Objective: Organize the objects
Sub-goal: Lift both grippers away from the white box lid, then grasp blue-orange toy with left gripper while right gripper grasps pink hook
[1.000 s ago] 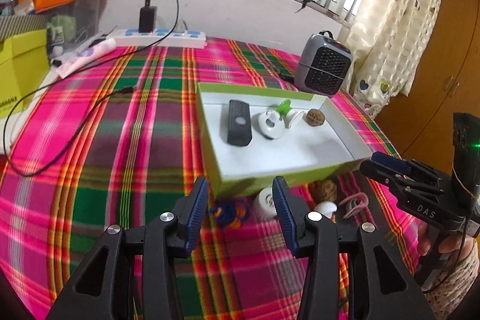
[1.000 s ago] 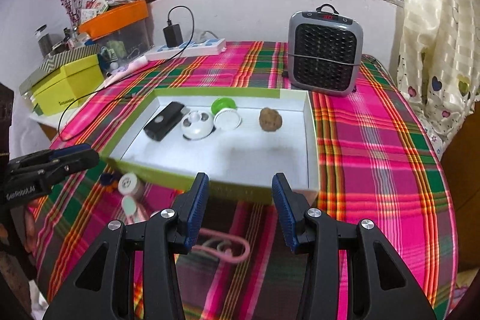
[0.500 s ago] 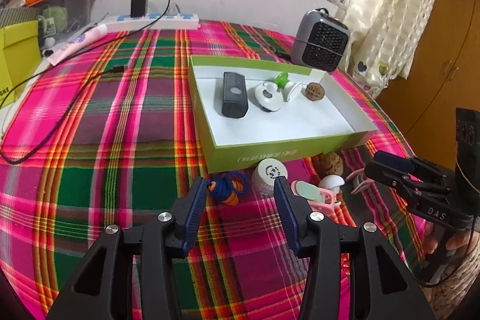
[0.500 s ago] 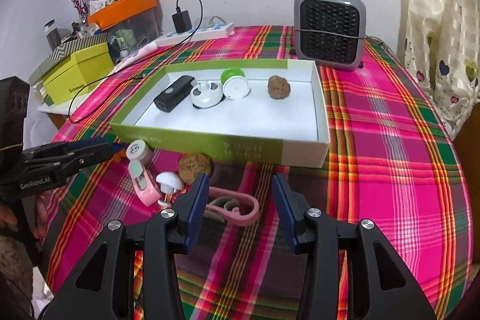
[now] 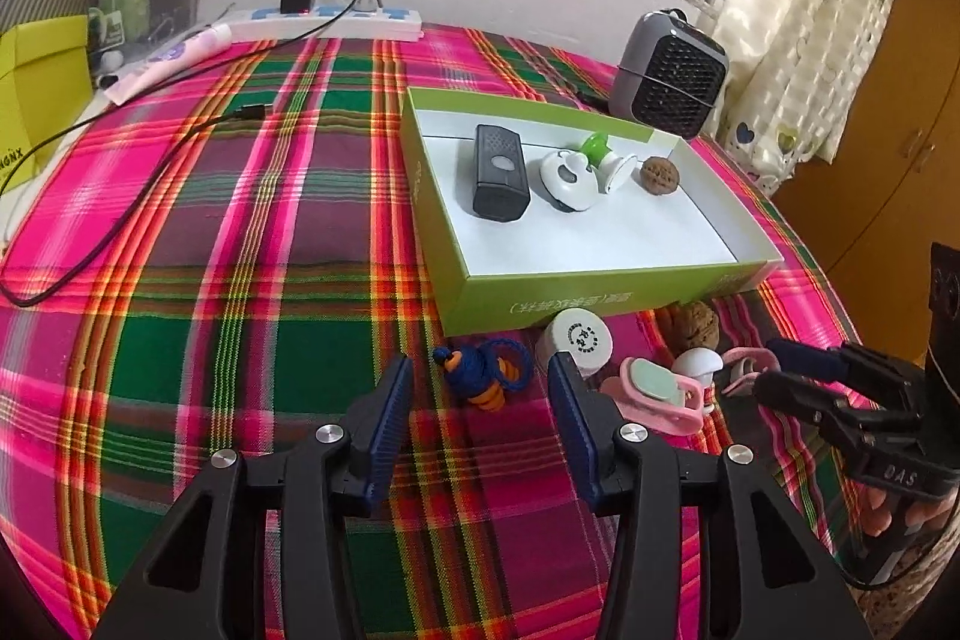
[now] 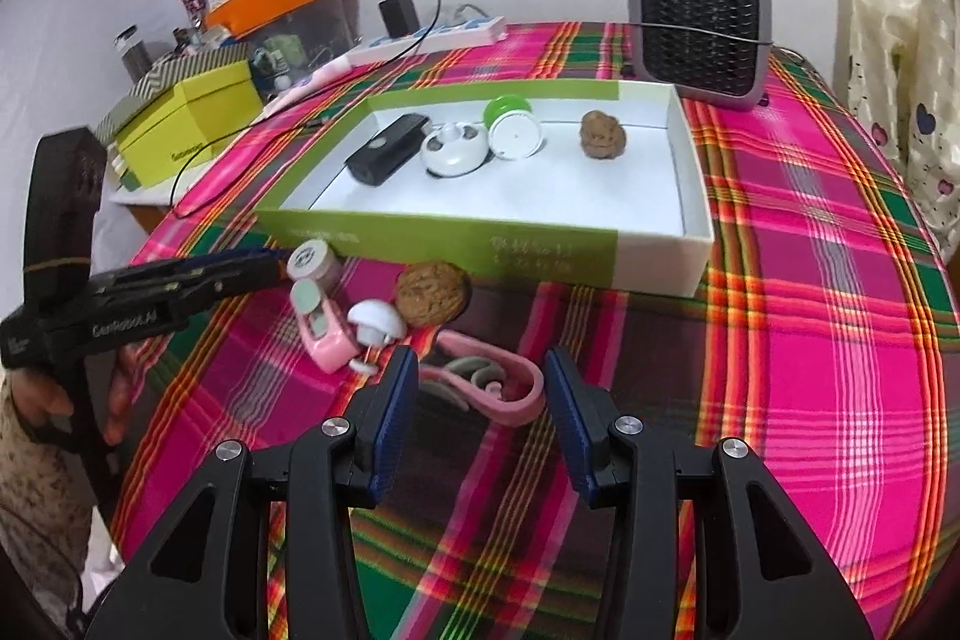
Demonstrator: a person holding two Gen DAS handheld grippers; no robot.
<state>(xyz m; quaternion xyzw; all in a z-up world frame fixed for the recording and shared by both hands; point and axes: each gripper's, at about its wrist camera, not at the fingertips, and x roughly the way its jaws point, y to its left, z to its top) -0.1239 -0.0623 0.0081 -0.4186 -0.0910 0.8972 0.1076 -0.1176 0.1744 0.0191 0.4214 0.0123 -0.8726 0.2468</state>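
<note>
In the left wrist view, the left gripper [image 5: 480, 403] has its 2 fingers spread and empty, above a blue-orange toy [image 5: 483, 376] lying before the green box [image 5: 600, 289]. In the right wrist view, the right gripper [image 6: 480, 391] is also spread, over a pink clip [image 6: 498, 385] on the tablecloth [image 6: 810, 340].

a box [image 5: 576, 292] sits mid-table with a walnut [image 5: 660, 173] inside; behind it a heater [image 5: 672, 82], before it a second walnut [image 6: 431, 293].

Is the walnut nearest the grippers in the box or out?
Out: the walnut lies on the tablecloth beside the box's front wall.
</note>
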